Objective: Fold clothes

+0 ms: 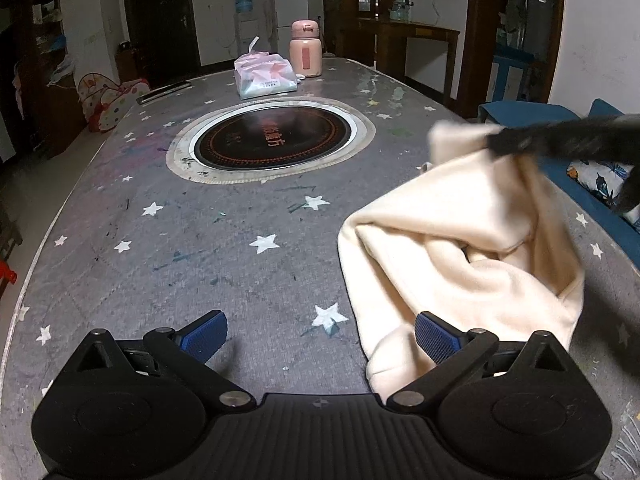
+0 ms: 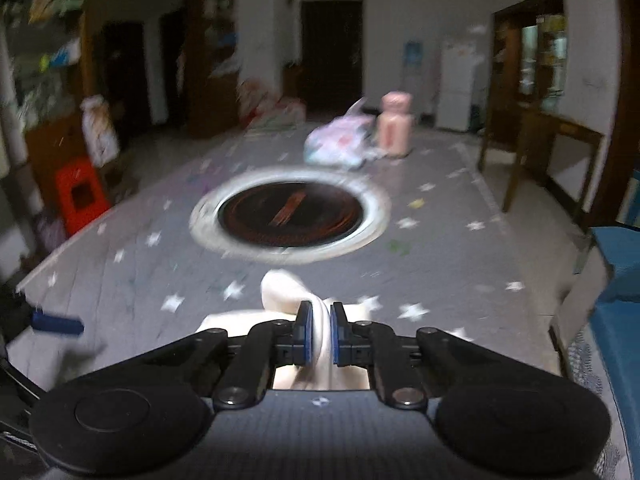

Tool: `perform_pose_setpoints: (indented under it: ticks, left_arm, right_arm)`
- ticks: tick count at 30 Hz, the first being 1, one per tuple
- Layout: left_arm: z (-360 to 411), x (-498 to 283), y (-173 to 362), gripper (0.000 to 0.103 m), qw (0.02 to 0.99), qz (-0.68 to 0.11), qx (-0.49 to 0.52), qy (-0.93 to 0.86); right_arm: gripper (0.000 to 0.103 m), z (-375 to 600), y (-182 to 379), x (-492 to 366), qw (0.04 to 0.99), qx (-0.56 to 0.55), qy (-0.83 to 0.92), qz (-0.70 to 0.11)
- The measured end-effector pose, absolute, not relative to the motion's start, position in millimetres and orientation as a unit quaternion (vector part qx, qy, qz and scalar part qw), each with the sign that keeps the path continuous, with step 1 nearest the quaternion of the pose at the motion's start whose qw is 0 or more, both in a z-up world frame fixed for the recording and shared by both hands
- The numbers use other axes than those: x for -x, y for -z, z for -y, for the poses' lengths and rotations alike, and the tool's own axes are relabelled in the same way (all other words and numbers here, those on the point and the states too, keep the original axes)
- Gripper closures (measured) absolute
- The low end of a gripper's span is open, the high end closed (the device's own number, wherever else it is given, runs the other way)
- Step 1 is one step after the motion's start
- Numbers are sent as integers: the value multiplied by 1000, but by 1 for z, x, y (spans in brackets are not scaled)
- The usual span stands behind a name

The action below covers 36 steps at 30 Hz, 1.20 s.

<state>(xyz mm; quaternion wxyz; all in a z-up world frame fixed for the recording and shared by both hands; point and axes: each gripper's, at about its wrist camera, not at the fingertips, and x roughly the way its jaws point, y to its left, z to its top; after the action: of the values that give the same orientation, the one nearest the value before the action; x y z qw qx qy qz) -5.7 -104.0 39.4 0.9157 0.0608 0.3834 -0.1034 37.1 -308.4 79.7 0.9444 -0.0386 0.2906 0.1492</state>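
Cream garment (image 2: pixel 320 332) pinched in R gripper (image 2: pixel 321 334), lifted off table (image 1: pixel 200 248)

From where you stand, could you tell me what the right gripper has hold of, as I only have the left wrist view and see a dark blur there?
Observer: The right gripper is shut on a fold of the cream garment, pinched between its blue pads.
Operator: Thank you. Is any cloth sticking out past the fingers?
Observer: Yes, a rounded bit of cloth pokes out just beyond the fingertips.
Operator: And is anything off the table's left side that I might miss?
Observer: A red plastic stool stands on the floor beside the table.
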Motion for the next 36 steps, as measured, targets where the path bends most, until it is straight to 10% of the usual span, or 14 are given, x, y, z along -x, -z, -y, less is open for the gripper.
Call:
perform_pose_setpoints:
  ticks: [11, 19, 27, 30, 33, 36]
  left_arm:
    - [116, 3, -44, 2, 917, -375, -70, 118]
    - [157, 1, -57, 7, 920, -324, -123, 184]
    - [206, -12, -51, 15, 898, -298, -180, 268]
    - [215, -18, -43, 32, 890, -300, -197, 280]
    - [213, -28, -38, 82, 882, -318, -182, 296]
    - [196, -37, -47, 92, 890, -316, -136, 300]
  right_arm:
    - [99, 377, -66, -2, 949, 9, -44, -311]
    - [68, 394, -50, 10, 943, -5, -19, -333]
    - [66, 388, -59, 18, 946, -12, -47, -320]
    - [64, 384, -60, 19, 946, -13, -55, -320]
    - [64, 382, -61, 22, 946, -13, -60, -319]
    - [64, 382, -62, 23, 946, -13, -60, -317]
